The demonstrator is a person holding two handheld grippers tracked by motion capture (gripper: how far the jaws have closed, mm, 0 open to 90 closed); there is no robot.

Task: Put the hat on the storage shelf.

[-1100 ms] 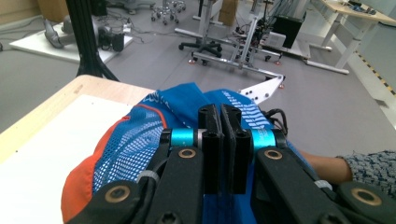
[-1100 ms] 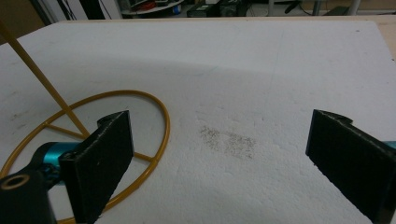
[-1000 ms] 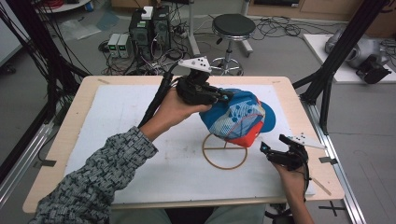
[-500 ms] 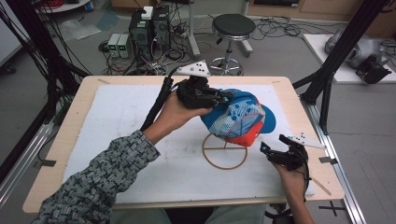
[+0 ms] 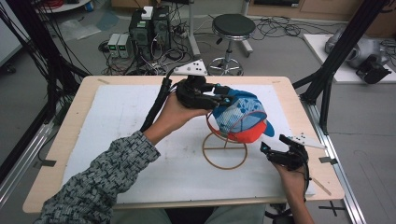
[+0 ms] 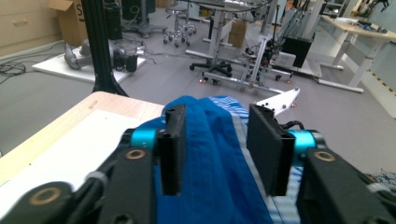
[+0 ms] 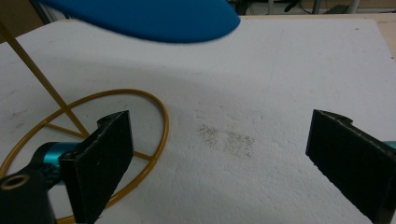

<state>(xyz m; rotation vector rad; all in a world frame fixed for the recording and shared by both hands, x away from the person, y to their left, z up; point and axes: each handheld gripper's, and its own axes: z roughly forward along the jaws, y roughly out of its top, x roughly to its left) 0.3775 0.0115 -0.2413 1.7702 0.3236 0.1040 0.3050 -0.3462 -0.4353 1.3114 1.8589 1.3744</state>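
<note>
A blue, white and orange cap [image 5: 238, 116] sits on top of a gold wire stand [image 5: 224, 150] in the middle of the white mat. My left gripper [image 5: 219, 97] reaches in from the left at the cap's upper back. In the left gripper view its jaws are shut on a bunch of the blue fabric [image 6: 215, 154]. My right gripper [image 5: 268, 150] rests low near the table's front right, a short way right of the stand's ring, open with nothing between its jaws. The right gripper view has the ring [image 7: 164, 122] at left and the cap's blue brim [image 7: 140, 16] overhead.
The white foam mat [image 5: 116, 121] covers most of the wooden table [image 5: 70, 140]. Black frame posts [image 5: 327, 79] stand at the table's right and left. A stool [image 5: 232, 28] and electronics boxes [image 5: 149, 25] are on the floor beyond the far edge.
</note>
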